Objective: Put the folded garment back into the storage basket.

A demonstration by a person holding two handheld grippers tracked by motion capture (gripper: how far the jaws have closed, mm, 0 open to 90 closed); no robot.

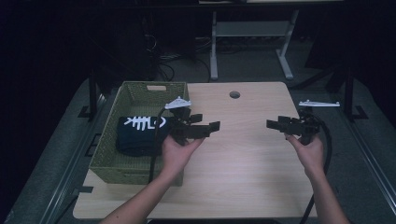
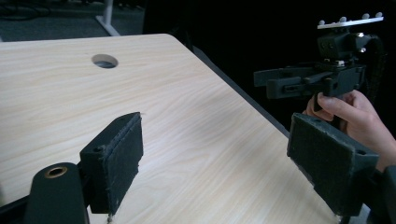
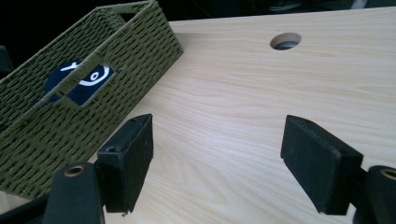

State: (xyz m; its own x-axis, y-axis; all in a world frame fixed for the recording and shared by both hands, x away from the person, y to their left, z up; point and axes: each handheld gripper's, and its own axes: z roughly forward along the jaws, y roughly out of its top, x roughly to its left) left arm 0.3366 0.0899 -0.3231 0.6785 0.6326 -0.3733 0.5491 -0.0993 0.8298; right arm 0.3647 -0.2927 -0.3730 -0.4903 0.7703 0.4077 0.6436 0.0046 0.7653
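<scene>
A green woven basket [image 1: 140, 93] stands on the left of the light wood table [image 1: 247, 154]. A dark folded cloth with a white fishbone print [image 1: 137, 133] lies in it. My left gripper [image 1: 206, 122] hovers just right of the basket, jaws pointing right and open, nothing between them. My right gripper [image 1: 276, 124] hangs near the table's right edge, pointing left, open and empty. In the left gripper view its pads [image 2: 116, 163] stand wide apart over bare wood, facing the right gripper [image 2: 280, 84]. The right gripper view has open pads [image 3: 322, 163], the basket [image 3: 84, 116] and the cloth [image 3: 79, 79].
A round cable hole [image 1: 234, 94] sits near the table's far edge. Behind the table, desk legs [image 1: 214, 46] and cables lie on the dark floor. Bare wood stretches between the two grippers and toward the front edge.
</scene>
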